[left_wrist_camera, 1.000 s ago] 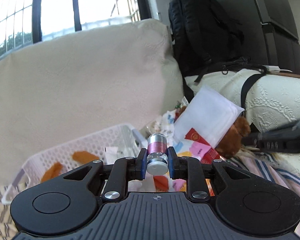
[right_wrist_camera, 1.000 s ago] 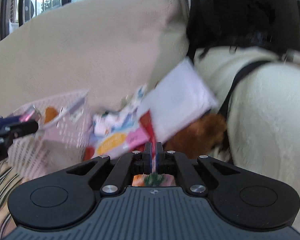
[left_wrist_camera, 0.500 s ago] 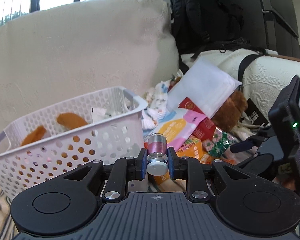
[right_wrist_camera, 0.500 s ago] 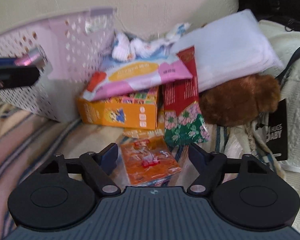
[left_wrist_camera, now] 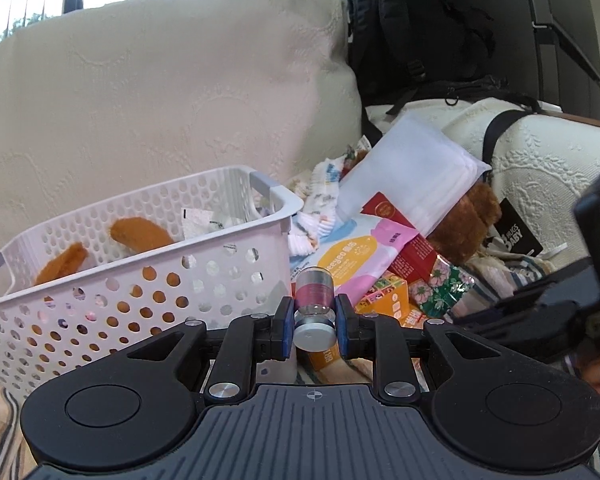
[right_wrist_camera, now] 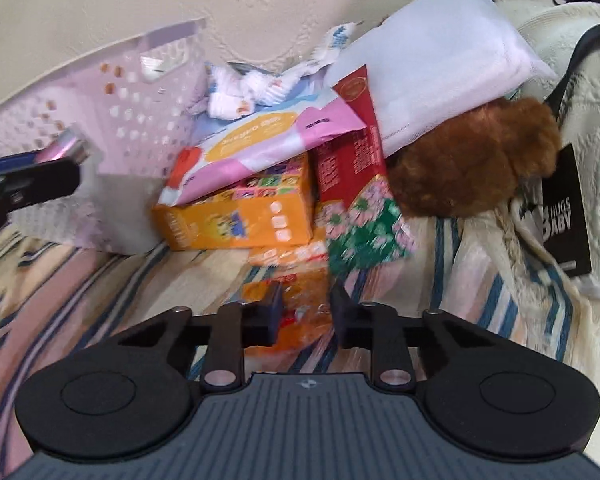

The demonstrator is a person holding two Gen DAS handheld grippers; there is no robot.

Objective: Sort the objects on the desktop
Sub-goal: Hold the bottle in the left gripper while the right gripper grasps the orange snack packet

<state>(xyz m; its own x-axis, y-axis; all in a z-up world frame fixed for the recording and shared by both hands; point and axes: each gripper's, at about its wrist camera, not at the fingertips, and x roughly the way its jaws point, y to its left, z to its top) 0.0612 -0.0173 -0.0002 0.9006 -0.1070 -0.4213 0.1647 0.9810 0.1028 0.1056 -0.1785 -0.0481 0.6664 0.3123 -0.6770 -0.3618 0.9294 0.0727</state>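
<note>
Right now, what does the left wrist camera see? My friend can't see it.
The left gripper holds a small pink bottle with a silver cap. Behind it sits a white basket, with a pile of snack packets beside it.

Striped cloth lies open; basket and orange box block beyond.

A striped blanket carries the white basket and orange box.

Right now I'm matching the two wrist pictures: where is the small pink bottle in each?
Left wrist: pink bottle at centre, clamped between the left tongs.
Right wrist: pink bottle at the left edge, blurred.
Shared landmark: white basket, just behind it.
</note>
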